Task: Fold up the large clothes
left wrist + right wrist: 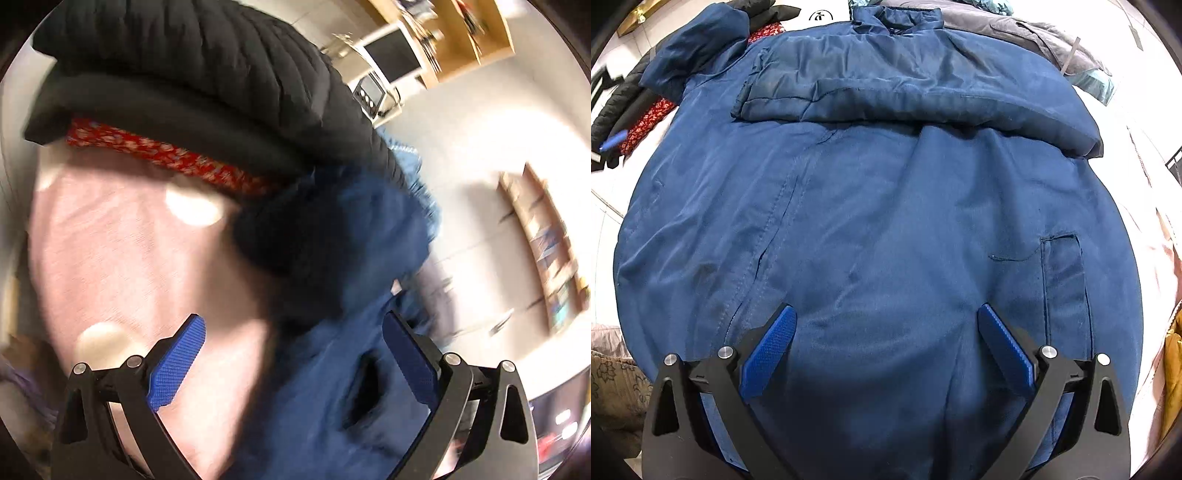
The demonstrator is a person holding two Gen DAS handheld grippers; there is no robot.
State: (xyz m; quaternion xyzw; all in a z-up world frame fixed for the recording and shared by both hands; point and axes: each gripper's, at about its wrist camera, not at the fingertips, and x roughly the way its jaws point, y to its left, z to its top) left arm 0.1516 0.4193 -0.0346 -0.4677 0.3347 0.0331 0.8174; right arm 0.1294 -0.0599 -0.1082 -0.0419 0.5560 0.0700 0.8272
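A large navy blue jacket [871,206] lies spread flat, filling the right wrist view, with one sleeve folded across its chest [923,99] and the collar at the far end. My right gripper [886,325] is open and empty just above the jacket's lower part. In the blurred left wrist view, my left gripper [293,332] is open and empty, with blue fabric of the jacket [340,369] in front of its right finger and a pink sheet [122,251] to the left.
A black quilted coat [207,74] and a red patterned cloth [166,155] are piled beyond the left gripper. A grey jacket [1034,33] and light blue cloth [1097,83] lie at the far right. Shelves [469,37] line the wall.
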